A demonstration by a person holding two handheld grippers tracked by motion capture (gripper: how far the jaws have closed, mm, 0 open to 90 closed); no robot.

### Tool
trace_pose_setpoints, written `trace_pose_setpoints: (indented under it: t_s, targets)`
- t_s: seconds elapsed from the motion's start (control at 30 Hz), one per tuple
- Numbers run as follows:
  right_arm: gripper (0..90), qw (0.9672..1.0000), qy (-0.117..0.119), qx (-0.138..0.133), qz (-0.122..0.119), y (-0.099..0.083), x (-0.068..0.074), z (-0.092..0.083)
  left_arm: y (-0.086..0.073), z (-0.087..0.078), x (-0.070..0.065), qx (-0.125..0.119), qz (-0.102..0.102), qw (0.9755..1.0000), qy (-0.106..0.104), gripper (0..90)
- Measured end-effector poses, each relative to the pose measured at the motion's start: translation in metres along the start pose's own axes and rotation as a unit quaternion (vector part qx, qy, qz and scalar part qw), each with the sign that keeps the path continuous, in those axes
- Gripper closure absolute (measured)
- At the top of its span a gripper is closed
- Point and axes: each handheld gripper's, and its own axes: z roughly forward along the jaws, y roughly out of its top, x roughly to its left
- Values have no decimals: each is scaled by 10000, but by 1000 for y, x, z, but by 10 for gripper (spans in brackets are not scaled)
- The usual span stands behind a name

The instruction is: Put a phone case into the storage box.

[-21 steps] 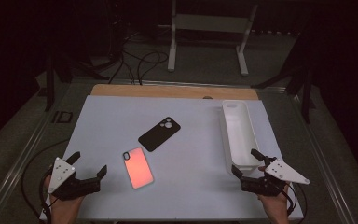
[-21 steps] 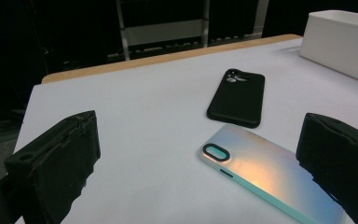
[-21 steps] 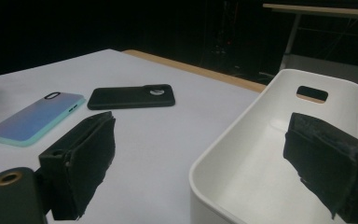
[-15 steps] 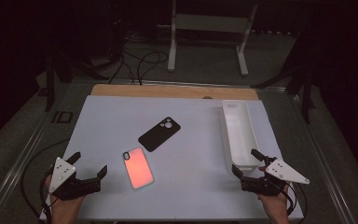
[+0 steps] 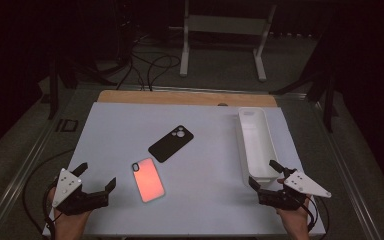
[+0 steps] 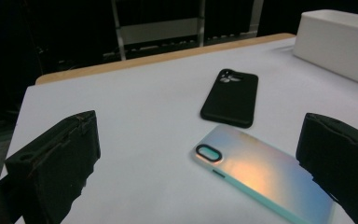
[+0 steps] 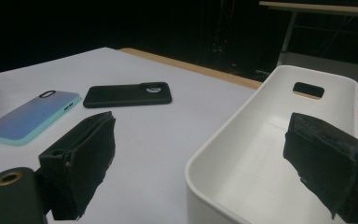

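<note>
Two phone cases lie back-up on the white table top point(image 5: 210, 135). The black case point(image 5: 171, 143) point(image 6: 230, 96) point(image 7: 127, 94) sits near the middle. An iridescent pink-orange case point(image 5: 148, 179) point(image 6: 261, 173) point(image 7: 30, 116) lies just in front of it. My left gripper point(image 5: 96, 176) rests open at the front left corner, its jaws pointing toward the iridescent case and holding nothing. At the front right, my right gripper point(image 5: 264, 173) is open and empty, just short of the near end of a long white bin point(image 5: 256, 142) point(image 7: 265, 140).
The white bin point(image 6: 340, 44) runs front to back along the table's right side and looks empty. A wooden strip point(image 5: 185, 97) borders the far edge. Beyond it stand a metal frame point(image 5: 225, 30) and cables on the dark floor.
</note>
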Motion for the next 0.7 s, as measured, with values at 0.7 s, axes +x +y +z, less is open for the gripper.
trace_pose_setpoints:
  t_s: [0.7]
  targets:
    - [90, 10000, 13, 78, 2, -2, 1, 4, 22, 44, -36, 447, 290, 9955, -779, 5]
